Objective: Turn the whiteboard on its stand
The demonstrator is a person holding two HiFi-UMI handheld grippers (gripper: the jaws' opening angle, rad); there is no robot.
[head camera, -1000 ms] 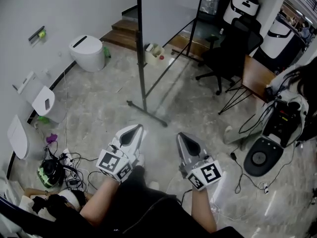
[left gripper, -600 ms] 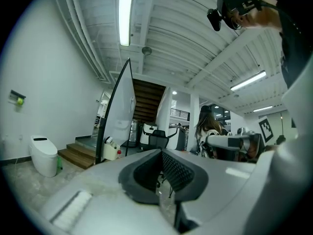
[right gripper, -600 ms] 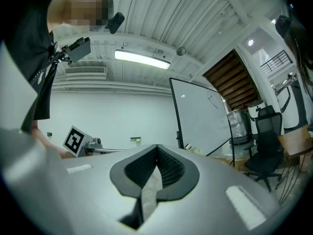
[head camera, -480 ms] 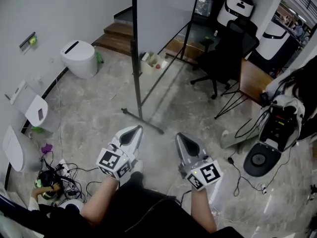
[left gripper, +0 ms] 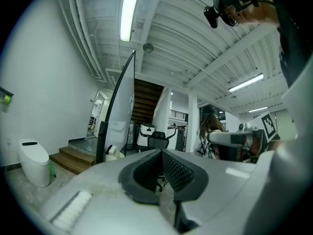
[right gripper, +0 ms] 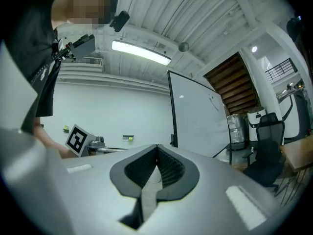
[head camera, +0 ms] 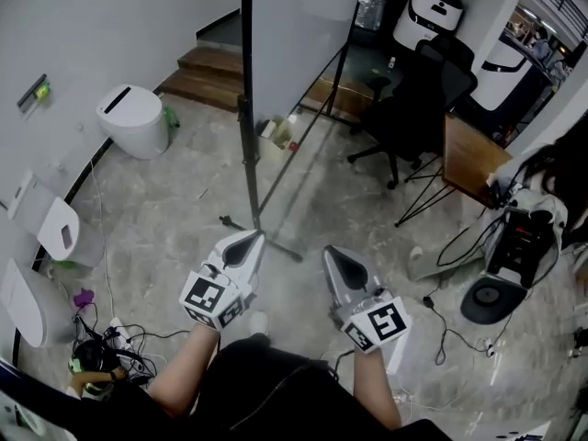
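The whiteboard (head camera: 299,26) stands upright on its black stand (head camera: 246,154) at the top middle of the head view, with the stand's foot (head camera: 262,237) on the floor just ahead of my grippers. Both grippers are held side by side in the air, short of the stand and touching nothing. My left gripper (head camera: 246,240) is shut and empty, and so is my right gripper (head camera: 331,254). In the left gripper view the whiteboard (left gripper: 122,106) shows nearly edge-on beyond the left gripper (left gripper: 161,152). The right gripper view has the whiteboard (right gripper: 195,116) behind the right gripper (right gripper: 157,147).
A white toilet-shaped unit (head camera: 133,118) and wooden steps (head camera: 216,67) lie to the left of the stand. A black office chair (head camera: 413,108) and a wooden table (head camera: 469,150) are to its right. Cables (head camera: 101,347) clutter the floor at lower left, and a round black device (head camera: 484,301) sits at right.
The view has moved towards the whiteboard: its stand's foot now lies closer in front of my grippers. Both grippers stay shut and side by side.
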